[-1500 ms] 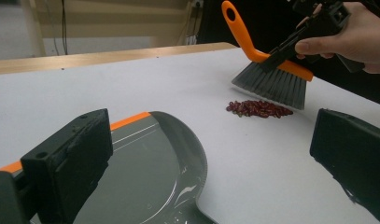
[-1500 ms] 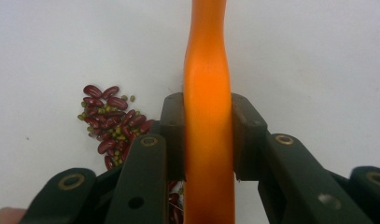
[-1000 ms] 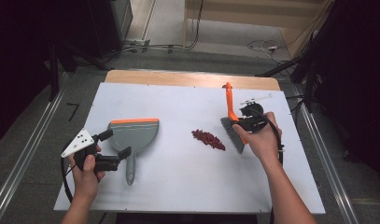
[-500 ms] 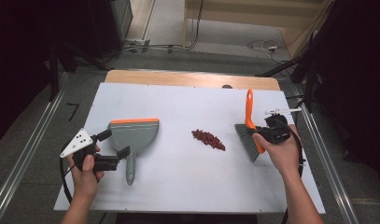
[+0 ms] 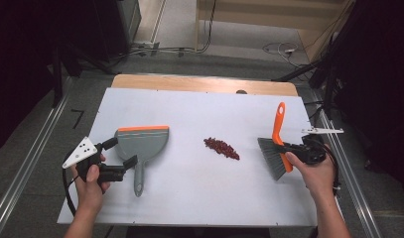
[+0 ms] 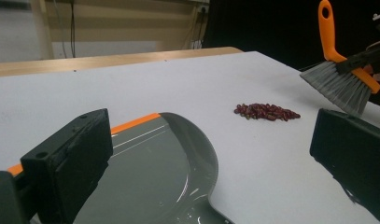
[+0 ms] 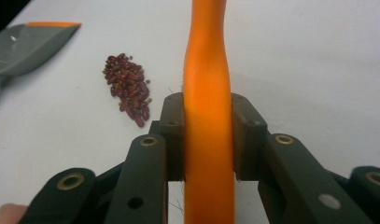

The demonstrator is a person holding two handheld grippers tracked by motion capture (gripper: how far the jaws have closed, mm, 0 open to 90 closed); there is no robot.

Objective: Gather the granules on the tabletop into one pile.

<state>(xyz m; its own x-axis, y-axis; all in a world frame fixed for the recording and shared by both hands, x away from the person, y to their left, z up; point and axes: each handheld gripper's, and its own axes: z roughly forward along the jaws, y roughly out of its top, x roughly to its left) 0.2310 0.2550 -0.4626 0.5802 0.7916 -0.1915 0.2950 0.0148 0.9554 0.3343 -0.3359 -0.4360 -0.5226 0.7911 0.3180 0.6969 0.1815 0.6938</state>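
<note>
Change: the brush (image 5: pixel 276 148) has swung further out toward 3 o'clock since half a second ago; it sat closer to the bean pile then, and a second ago it was almost on top of it. Left side hasn't budged, dustpan in the same spot.
Left gripper (image 5: pixel 121 153): nearest the person at about 8 o'clock on the table (image 5: pixel 199 198), jaws spread wide, one each side of the dustpan handle, not squeezing it as far as I can see.
Dustpan (image 5: pixel 140 146): grey with an orange strip on the lip, lying flat, lip pointing to 12 o'clock, handle back toward the person.
Right gripper (image 7: pixel 207 140): at about 4 o'clock, jaws clamped tight on the orange brush handle, which runs straight up between them in the right gripper view.
Brush look: orange handle angled up toward 12 o'clock, grey bristles fanned toward the beans, well apart from them.
Beans (image 5: pixel 221 148): small heap of dark red beans mid-table, between the dustpan and brush, touching neither.
Count: one dustpan, one brush, one bean pile (too many beans to count), two grippers.
</note>
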